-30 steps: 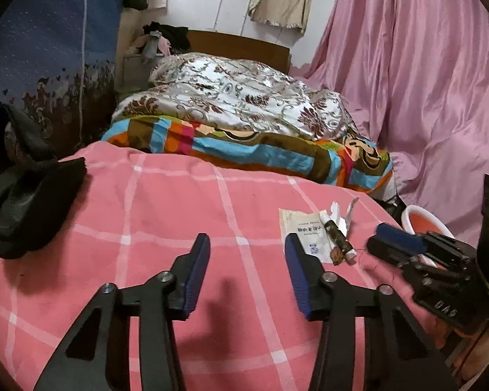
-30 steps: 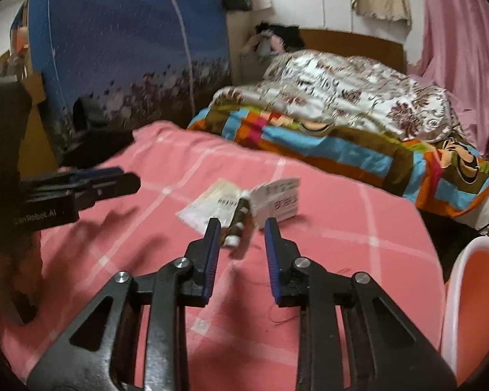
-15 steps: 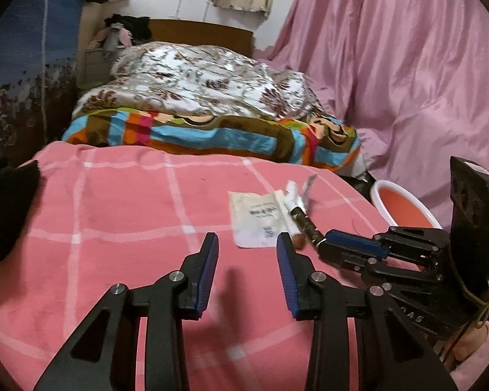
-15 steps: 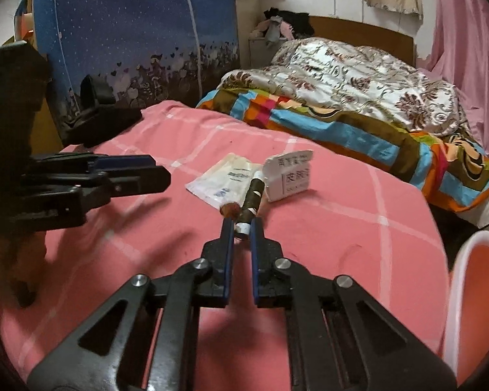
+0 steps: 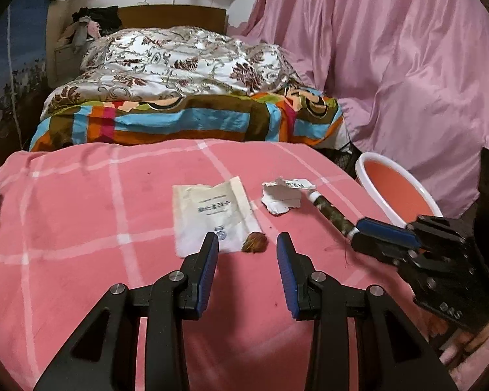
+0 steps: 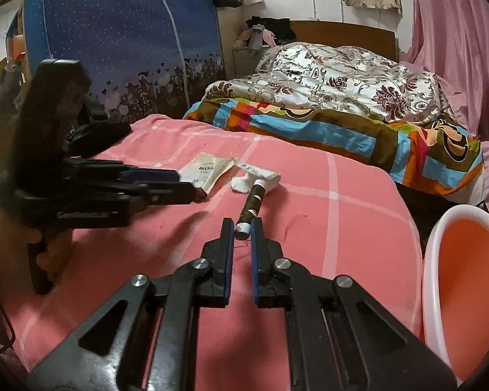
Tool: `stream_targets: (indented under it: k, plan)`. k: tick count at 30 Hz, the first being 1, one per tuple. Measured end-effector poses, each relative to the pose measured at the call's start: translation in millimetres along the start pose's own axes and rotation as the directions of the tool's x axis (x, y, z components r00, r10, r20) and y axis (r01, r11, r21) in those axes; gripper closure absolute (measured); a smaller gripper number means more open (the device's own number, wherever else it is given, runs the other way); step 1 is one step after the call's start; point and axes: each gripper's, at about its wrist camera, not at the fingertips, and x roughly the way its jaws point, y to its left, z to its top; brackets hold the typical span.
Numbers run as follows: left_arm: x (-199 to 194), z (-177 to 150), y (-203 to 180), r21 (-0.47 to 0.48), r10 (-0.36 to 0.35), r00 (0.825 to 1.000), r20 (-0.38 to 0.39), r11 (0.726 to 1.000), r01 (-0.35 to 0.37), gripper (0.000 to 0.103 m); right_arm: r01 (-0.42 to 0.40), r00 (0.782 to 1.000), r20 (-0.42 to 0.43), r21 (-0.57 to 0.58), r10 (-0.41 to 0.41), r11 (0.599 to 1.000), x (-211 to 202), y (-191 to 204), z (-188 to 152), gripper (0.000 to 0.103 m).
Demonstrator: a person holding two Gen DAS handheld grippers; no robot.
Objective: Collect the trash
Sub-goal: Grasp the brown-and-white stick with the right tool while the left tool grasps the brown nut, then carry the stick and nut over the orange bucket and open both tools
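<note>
The blanket is pink, crossed by pale check lines. On it lie a cream printed packet, a torn white paper scrap, a small reddish-brown lump and a mottled brown stick with white bands. The basin is orange inside with a white rim. Both tongs are black with blue pads.
</note>
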Motion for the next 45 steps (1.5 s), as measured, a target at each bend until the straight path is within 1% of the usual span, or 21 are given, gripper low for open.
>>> stream_targets:
  k: [2,4,6,7,10,15,18,19,21,23,24,27,28,29,31,34,37,38,41,43,45]
  plan:
    - [8,1,-3,0.016,-0.002,0.999,-0.032,1.0,0.003,0.072,-0.006,1.0,-0.005,-0.004,0.006,1.0,-1,2,-3,0.086]
    - [14,0,-7,0.036,0.02,0.998,-0.054,0.999,-0.018,0.085,-0.004,1.0,-0.004,-0.012,0.004,1.0,-2,4,-6,0.086]
    - [17,-1,-9,0.047,0.029,0.998,-0.058,0.999,-0.026,0.088,-0.003,1.0,0.004,-0.015,0.003,1.0,-5,6,-8,0.086]
    - [17,-2,-9,0.052,0.036,0.998,-0.057,0.998,-0.033,0.091,-0.002,1.0,0.011,-0.017,0.002,1.0,-6,7,-8,0.086]
    - [16,-5,-10,0.061,0.064,0.997,-0.047,0.996,-0.061,0.092,0.008,0.999,0.044,-0.022,-0.007,1.0,-14,9,-10,0.086]
    - [7,-10,-13,0.061,0.069,0.998,-0.012,0.996,-0.068,0.092,0.017,0.992,0.127,0.004,-0.017,1.0,-34,3,-9,0.086]
    - [-5,-10,-17,0.046,0.061,0.998,0.028,0.997,-0.063,0.092,0.022,0.977,0.213,0.01,-0.023,1.0,-53,2,-7,0.086]
    - [-12,-11,-18,0.035,0.05,0.997,0.054,0.998,-0.052,0.092,0.025,0.969,0.246,0.009,-0.027,1.0,-61,1,-6,0.086]
    - [-25,-11,-23,0.021,0.034,0.993,0.112,0.999,-0.037,0.092,0.041,0.947,0.32,0.003,-0.04,0.999,-76,1,-5,0.086]
    - [-37,-8,-32,0.015,0.035,0.984,0.172,0.999,-0.038,0.092,0.068,0.917,0.395,-0.005,-0.061,0.998,-91,0,-5,0.086]
    - [-44,-6,-37,0.012,0.049,0.977,0.208,0.999,-0.052,0.092,0.082,0.899,0.432,-0.01,-0.07,0.997,-98,-1,-5,0.086]
    - [-60,2,-57,0.012,0.051,0.95,0.308,0.998,-0.058,0.092,0.116,0.857,0.507,-0.017,-0.092,0.993,-115,-2,-3,0.086]
    - [-67,5,-64,0.024,0.05,0.937,0.346,0.998,-0.062,0.092,0.134,0.837,0.537,-0.014,-0.106,0.991,-122,-3,-4,0.086]
    - [-72,7,-71,0.038,0.045,0.925,0.377,0.997,-0.064,0.092,0.146,0.823,0.556,-0.009,-0.116,0.989,-128,-4,-5,0.086]
    - [-83,12,-90,0.077,0.034,0.894,0.447,0.994,-0.076,0.092,0.174,0.793,0.592,0.009,-0.145,0.985,-139,-7,-7,0.086]
    - [-95,16,-116,0.141,0.005,0.854,0.52,0.986,-0.091,0.092,0.241,0.742,0.633,0.056,-0.221,0.969,-157,-16,-13,0.086]
    - [-103,19,-136,0.198,-0.022,0.821,0.571,0.974,-0.111,0.092,0.277,0.701,0.659,0.103,-0.275,0.955,-173,-28,-17,0.086]
    - [-105,21,-145,0.221,-0.041,0.81,0.585,0.969,-0.111,0.092,0.288,0.683,0.669,0.123,-0.294,0.949,-181,-33,-20,0.086]
    - [-105,25,-165,0.266,-0.08,0.789,0.609,0.958,-0.108,0.092,0.319,0.649,0.675,0.179,-0.352,0.931,-197,-47,-27,0.086]
    - [-101,28,-178,0.298,-0.117,0.777,0.619,0.95,-0.094,0.092,0.345,0.639,0.661,0.21,-0.393,0.915,-204,-57,-33,0.086]
    - [-97,29,-191,0.326,-0.152,0.771,0.619,0.942,-0.077,0.092,0.39,0.63,0.636,0.239,-0.446,0.89,-208,-67,-38,0.086]
